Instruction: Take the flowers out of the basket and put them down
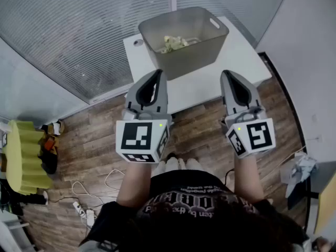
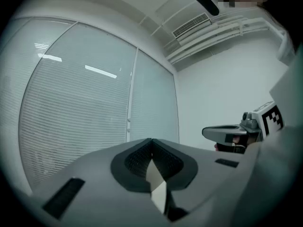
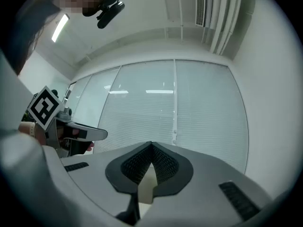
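Observation:
A grey plastic basket stands on the white table in the head view. Pale yellow-white flowers lie inside it near its left wall. My left gripper is held above the table's near edge, in front of the basket's left half, and is shut with nothing in it. My right gripper hangs to the right of the basket's front, also shut and empty. Both gripper views point upward at blinds and ceiling; the left gripper and the right gripper show their tips meeting. Neither gripper view shows the basket.
Glass walls with blinds stand behind and left of the table. On the wooden floor lie a white cable and power strip. A yellow-green object sits at the far left, and cloth and clutter at the right.

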Available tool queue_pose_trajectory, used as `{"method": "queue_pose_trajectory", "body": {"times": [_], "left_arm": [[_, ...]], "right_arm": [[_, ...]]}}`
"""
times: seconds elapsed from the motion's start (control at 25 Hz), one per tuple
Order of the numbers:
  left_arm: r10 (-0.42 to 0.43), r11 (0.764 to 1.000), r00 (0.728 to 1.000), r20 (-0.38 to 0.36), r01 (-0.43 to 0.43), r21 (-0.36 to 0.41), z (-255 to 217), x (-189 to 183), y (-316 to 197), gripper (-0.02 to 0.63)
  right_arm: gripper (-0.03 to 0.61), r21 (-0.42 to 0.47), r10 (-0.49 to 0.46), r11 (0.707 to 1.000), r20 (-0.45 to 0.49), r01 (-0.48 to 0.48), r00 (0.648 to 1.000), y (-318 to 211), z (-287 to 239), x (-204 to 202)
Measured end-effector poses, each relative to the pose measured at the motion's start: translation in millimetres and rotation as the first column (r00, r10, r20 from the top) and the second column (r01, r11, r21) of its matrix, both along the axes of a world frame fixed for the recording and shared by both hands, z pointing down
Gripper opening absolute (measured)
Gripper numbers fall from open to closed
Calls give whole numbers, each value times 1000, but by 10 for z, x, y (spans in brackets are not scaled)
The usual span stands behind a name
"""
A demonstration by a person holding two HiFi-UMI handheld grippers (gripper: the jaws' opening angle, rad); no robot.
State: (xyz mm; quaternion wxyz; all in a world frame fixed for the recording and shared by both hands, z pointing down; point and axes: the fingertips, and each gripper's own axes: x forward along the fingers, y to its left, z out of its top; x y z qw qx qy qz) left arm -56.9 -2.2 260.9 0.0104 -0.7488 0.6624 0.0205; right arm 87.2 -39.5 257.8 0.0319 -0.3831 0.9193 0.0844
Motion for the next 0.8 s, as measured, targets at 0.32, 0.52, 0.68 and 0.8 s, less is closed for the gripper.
{"method": "queue_pose_trajectory", "body": {"times": [0.32,0.52,0.68,0.8], "left_arm": [[22,1000,1000,-6,-22,-12,25,-90,-84,3],[28,999,1000,-2,-28,-17,45,-163,-152,3],[40,999,999,-8,-40,-21,59,-242,-225,3],[60,998,997,-40,-61,-27,77,-333,-289,3]], "right_arm": [[28,-16,8,1000,13,-8,1000,-93,20,-41],[29,-39,15,999,46,-13,999,-173,28,-54],[29,-50,18,999,59,-15,998,-240,46,-108],[29,-56,27,998,71,-23,997,-294,63,-169]]}}
